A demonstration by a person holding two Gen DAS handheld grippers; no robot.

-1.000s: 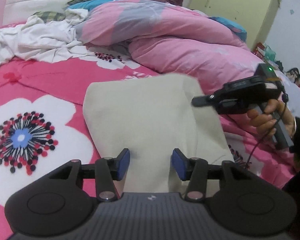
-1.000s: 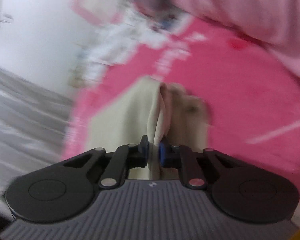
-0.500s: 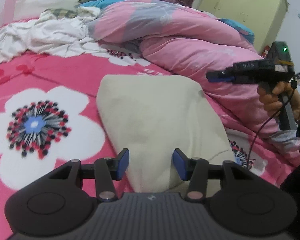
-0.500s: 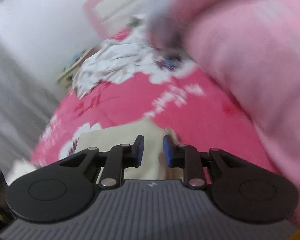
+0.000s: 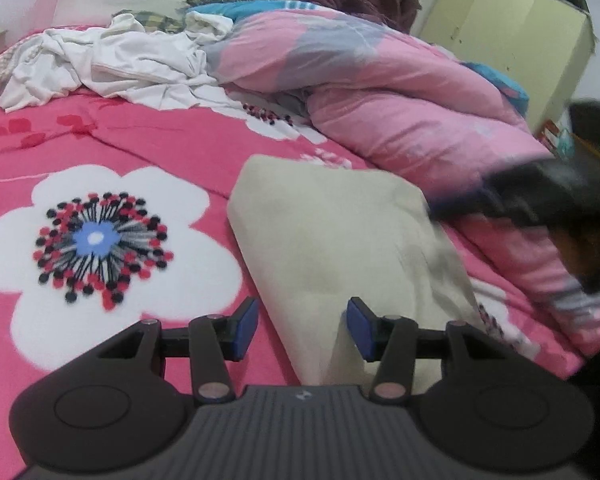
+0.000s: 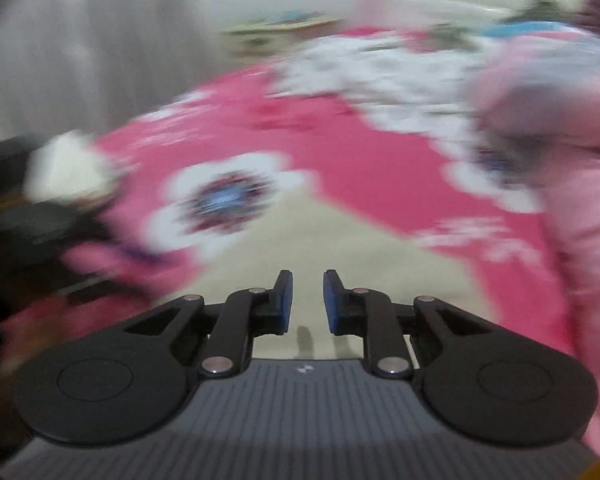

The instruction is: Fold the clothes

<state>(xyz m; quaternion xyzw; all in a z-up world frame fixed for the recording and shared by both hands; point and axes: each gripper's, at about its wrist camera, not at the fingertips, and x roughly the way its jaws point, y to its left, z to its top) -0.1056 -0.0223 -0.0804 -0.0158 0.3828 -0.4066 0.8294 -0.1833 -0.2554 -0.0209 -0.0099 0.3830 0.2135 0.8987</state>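
Left wrist view, left to right. Pink bedspread [image 5: 148,140] with a large white flower print [image 5: 96,240] lies off the left finger of the left tongs [image 5: 302,328]. These tongs are released, pads apart, nothing pressed between them. The folded cream garment [image 5: 332,232] lies flat on the spread straight ahead of them, its near end reaching in under the gap between the pads. Far beyond: crumpled white laundry [image 5: 112,68]. Right of the garment, a bunched pink quilt [image 5: 380,92]. A dark blurred shape at far right is the right tongs [image 5: 520,196].

Right wrist view, badly smeared. Right tongs [image 6: 307,300]: narrow gap, jaws closing, nothing gripped; cream garment [image 6: 300,236] lies below and ahead of the pads.
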